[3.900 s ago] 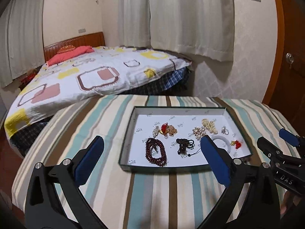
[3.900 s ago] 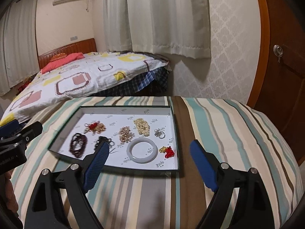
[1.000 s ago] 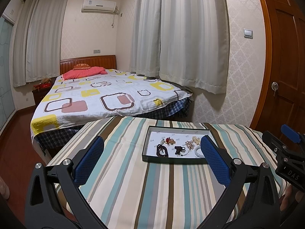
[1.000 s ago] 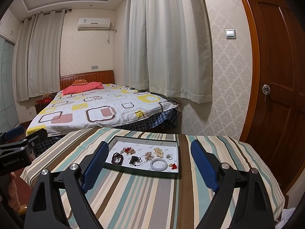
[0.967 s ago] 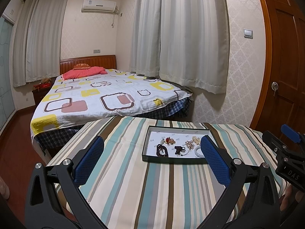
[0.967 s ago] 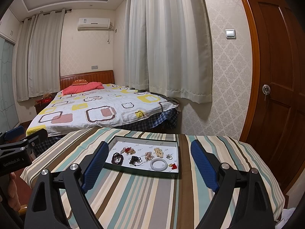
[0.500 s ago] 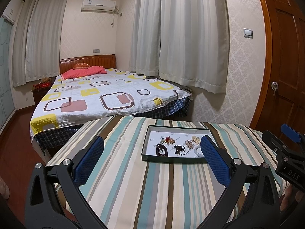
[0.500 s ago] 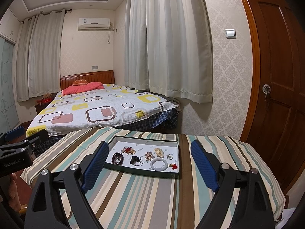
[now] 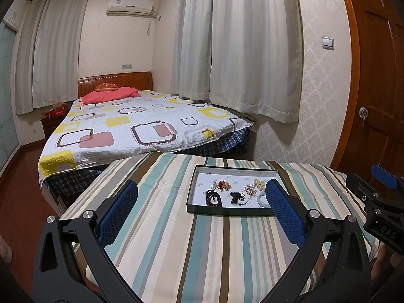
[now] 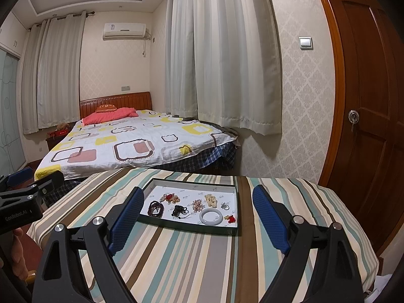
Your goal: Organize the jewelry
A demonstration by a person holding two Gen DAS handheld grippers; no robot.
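Striped cloth covers the tabletop (image 10: 202,265), whose far edge runs just short of the bed (image 10: 131,146), while a wooden door (image 10: 373,126) stands to the right. Bare cloth lies all around the dark-rimmed tray (image 10: 234,197), which sits toward the far side and holds the jewelry: a white bangle (image 10: 211,216), dark beads (image 10: 156,208) and smaller pieces. Left claw (image 9: 199,212) and right claw (image 10: 195,217) both hang above the near cloth, spread wide, holding and touching nothing.

Striped cloth tablecloth (image 10: 202,260), matt; bangle (image 10: 211,216) glossy; door (image 10: 373,101) polished wood
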